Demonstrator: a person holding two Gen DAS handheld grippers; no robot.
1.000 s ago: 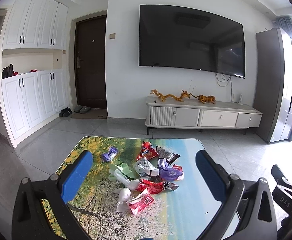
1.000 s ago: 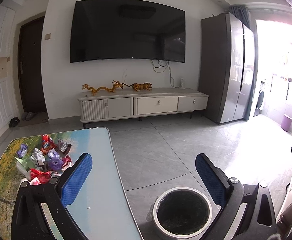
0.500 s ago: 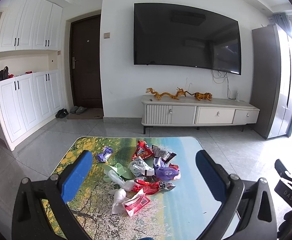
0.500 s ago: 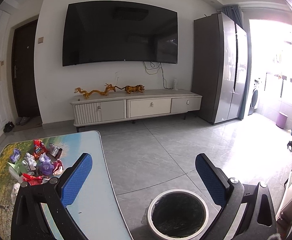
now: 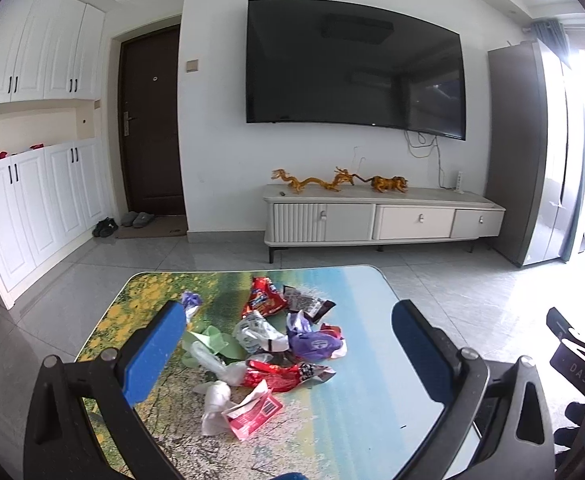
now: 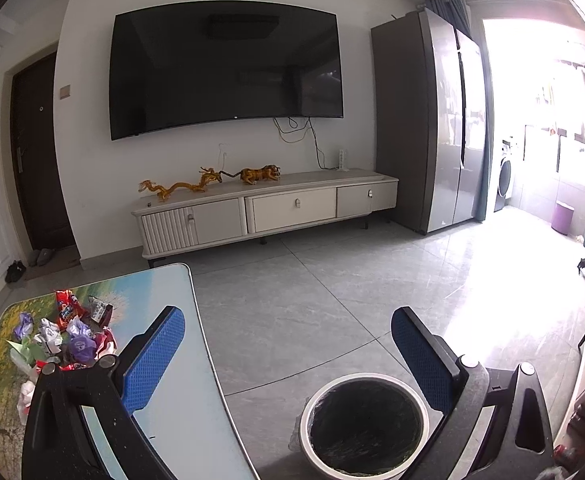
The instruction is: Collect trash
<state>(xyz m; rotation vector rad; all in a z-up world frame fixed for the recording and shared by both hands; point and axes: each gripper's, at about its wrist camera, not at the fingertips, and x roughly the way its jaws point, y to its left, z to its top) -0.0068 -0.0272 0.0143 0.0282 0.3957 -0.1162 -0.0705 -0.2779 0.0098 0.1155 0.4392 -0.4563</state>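
Both my claws are wide open and empty right now. My left gripper (image 5: 288, 356), with its two blue rubbery pads, hangs above the near edge of the low rectangular table with the glossy landscape print (image 5: 372, 420), and the whole mess sits between the fingers in that view. My right gripper (image 6: 288, 356) is off the table's right edge, over the grey tiled floor (image 6: 292, 300), spread just as wide.

Counting the trash as best I can, it's around ten pieces bunched in one pile in the middle of the table:
- two shiny red crinkly foil wrappers, one at the far side (image 5: 263, 301) and one nearer (image 5: 276, 376)
- one dark torn packet (image 5: 308, 304) beside the far red one
- two purple plastic wrappers, a small one (image 5: 190, 302) toward the left edge and a bigger crumpled one (image 5: 312, 344)
- one pale green paper scrap (image 5: 212, 342)
- one white printed crumpled wrapper (image 5: 258, 330)
- one pink flat packet with a barcode (image 5: 252, 410) nearest me, touching a white tissue wad (image 5: 216, 396)

One round white bin with a black liner (image 6: 362, 426) stands on the floor just beside the table's right edge, under my right claw. The table's right half and near right corner are bare, and the floor past the bin is open.
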